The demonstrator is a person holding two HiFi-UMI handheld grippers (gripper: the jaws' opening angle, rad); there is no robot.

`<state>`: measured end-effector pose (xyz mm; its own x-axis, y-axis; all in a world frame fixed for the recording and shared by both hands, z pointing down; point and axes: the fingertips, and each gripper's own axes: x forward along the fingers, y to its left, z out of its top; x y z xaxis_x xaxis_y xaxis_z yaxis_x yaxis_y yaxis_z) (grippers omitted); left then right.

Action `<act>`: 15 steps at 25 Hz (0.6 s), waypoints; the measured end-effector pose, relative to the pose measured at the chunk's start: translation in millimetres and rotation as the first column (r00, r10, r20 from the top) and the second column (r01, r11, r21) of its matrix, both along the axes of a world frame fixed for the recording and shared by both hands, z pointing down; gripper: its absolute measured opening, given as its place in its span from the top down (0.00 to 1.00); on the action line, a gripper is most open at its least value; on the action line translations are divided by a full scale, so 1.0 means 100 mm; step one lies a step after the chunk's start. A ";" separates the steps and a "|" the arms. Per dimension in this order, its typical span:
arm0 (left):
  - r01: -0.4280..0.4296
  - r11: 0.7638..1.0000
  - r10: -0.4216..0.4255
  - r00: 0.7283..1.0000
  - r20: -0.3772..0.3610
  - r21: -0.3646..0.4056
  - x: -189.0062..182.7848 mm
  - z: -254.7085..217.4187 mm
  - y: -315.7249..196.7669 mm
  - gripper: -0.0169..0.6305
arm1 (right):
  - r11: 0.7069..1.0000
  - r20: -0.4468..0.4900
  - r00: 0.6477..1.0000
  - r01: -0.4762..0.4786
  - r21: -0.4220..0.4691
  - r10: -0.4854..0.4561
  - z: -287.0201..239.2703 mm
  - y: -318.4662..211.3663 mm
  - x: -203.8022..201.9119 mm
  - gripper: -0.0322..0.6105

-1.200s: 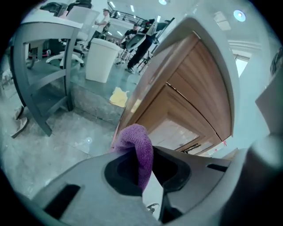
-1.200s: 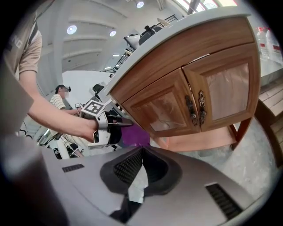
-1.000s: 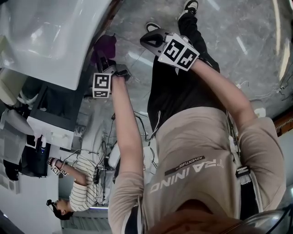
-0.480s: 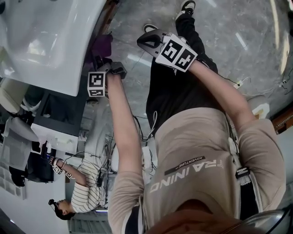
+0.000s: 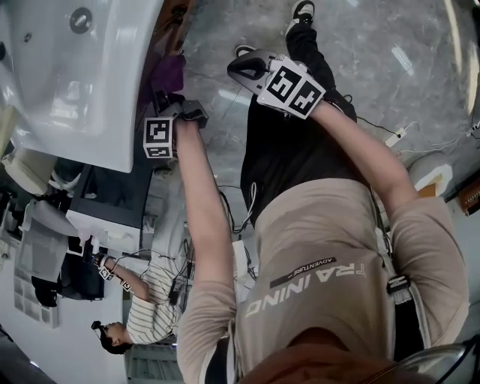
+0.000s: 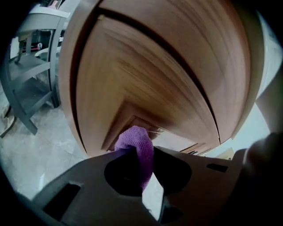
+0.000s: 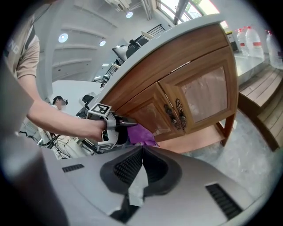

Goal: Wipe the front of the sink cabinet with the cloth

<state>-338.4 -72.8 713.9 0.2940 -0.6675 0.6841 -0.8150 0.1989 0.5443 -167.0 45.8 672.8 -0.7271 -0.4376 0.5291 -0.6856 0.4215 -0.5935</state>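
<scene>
1. The grey marbled floor (image 5: 405,45) carries the wooden sink cabinet (image 7: 194,84) on its legs, at eleven o'clock in the head view.
2. The person's shoes (image 5: 302,10) stand about twelve o'clock.
3. A white power strip (image 5: 394,138) lies at two o'clock.

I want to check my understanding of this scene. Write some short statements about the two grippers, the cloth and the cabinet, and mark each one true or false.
1. The left gripper is shut on a purple cloth. True.
2. The right gripper also grips the cloth. False: its jaws are together with nothing between them, and it is held back from the cabinet.
3. The front of the cabinet is wood. True.
4. Both cabinet doors stand open. False: in the right gripper view they are shut, with their handles side by side in the middle.
5. A white sink sits on top of the cabinet. True.
</scene>
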 end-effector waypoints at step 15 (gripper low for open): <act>-0.046 0.998 0.047 0.999 -0.018 0.031 1.20 -0.02 -0.36 0.91 | 0.999 0.020 0.999 -0.038 -0.004 0.038 0.01 -0.24 1.04 0.93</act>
<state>-218.4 -109.1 712.2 0.3380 -0.6732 0.6577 -0.8125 0.1440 0.5649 -62.7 21.9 673.4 -0.7203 -0.4632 0.5163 -0.6891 0.3929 -0.6090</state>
